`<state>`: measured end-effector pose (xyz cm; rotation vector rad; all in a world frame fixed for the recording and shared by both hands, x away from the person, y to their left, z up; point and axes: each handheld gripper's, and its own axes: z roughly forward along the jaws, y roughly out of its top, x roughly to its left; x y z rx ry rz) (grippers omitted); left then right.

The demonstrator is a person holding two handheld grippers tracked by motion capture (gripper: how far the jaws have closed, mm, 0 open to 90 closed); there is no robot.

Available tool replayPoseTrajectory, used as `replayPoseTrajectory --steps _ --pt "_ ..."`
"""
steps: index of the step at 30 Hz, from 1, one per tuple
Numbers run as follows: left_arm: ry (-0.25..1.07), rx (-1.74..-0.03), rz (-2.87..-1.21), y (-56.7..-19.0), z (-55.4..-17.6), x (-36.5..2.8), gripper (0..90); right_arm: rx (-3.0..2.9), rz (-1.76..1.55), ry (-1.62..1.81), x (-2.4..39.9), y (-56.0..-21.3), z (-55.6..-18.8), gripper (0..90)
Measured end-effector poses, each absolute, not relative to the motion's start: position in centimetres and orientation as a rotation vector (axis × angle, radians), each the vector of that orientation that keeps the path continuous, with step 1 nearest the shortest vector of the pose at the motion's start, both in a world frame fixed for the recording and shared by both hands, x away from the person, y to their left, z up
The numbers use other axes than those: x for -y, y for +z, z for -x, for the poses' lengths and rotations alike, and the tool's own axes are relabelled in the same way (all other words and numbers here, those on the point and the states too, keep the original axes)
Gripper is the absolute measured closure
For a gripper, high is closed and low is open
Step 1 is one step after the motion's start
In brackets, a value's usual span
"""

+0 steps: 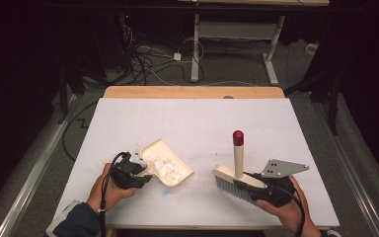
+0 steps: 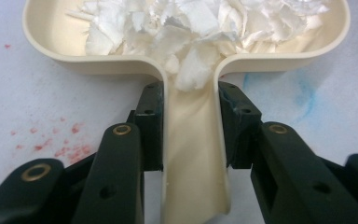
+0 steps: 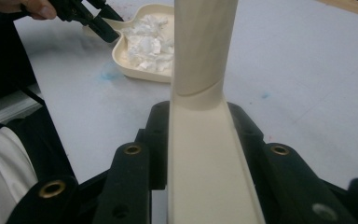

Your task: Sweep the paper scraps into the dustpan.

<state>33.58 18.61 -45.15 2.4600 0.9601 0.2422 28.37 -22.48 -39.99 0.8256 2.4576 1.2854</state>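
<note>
On the white bench [image 1: 202, 123] a person holds two tools. The left gripper [image 1: 137, 170] has its jaws clamped tight on the thin handle of a cream plastic dustpan [image 1: 170, 165], one black jaw on each side of the handle. The dustpan lies flat on the bench, and its wide end points toward 1 o'clock from the left hand [image 1: 109, 190] in the high view. It is full of small torn white paper scraps [image 1: 160, 165], and in the left gripper view a few scraps [image 2: 191, 70] sit right at the top of the handle. The right gripper [image 1: 256, 190] has its jaws clamped on the flat back of a cream hand brush with grey bristles [image 1: 234, 185]. Its long stick with a red cap [image 1: 238, 138] stands straight up, toward 12 o'clock. The brush rests on the bench at 3 o'clock from the dustpan, well apart from it, with bare bench between them. I think the next move turns on this: the dustpan's long line runs from the left jaws out toward 1 o'clock, so tipping it that way would spill the scraps out of the open far edge. The left hand is the near one for that. In the right gripper view the brush back [image 3: 205, 172] hides the bristles, and the top of the stick is cut off. I cannot tell if any scraps lie loose on the bench.
</note>
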Motion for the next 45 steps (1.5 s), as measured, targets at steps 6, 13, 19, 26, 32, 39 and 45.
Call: replayPoseTrajectory --steps 6,13,19,26,32,39,45 --pt "0.264 -1.019 -2.431 -45.0 -34.0 -20.0 63.5 -2.498 -0.83 1.283 22.6 -39.6 -28.4 67.4" --pt "0.286 -1.103 -2.391 -45.1 -34.8 -21.9 63.5 -2.558 -0.873 1.287 23.0 -39.2 -28.8 67.4" --pt "0.305 -1.191 -2.344 -45.4 -35.5 -23.6 63.5 -2.596 -0.932 1.305 23.0 -39.4 -29.0 67.4" --pt "0.326 -1.311 -2.269 -45.7 -36.2 -25.7 63.5 -2.648 -1.024 1.296 23.1 -40.1 -29.8 67.4" --pt "0.338 -1.413 -2.201 -46.2 -37.3 -26.3 63.5 -2.658 -1.088 1.279 23.3 -40.5 -31.7 67.4" --pt "0.374 -1.48 -2.159 -46.7 -38.5 -25.0 63.4 -2.645 -1.12 1.247 23.7 -40.4 -33.8 67.4" --pt "0.346 -1.479 -2.134 -47.1 -38.4 -23.5 59.5 -2.644 -1.151 1.202 24.2 -40.3 -35.7 67.2"
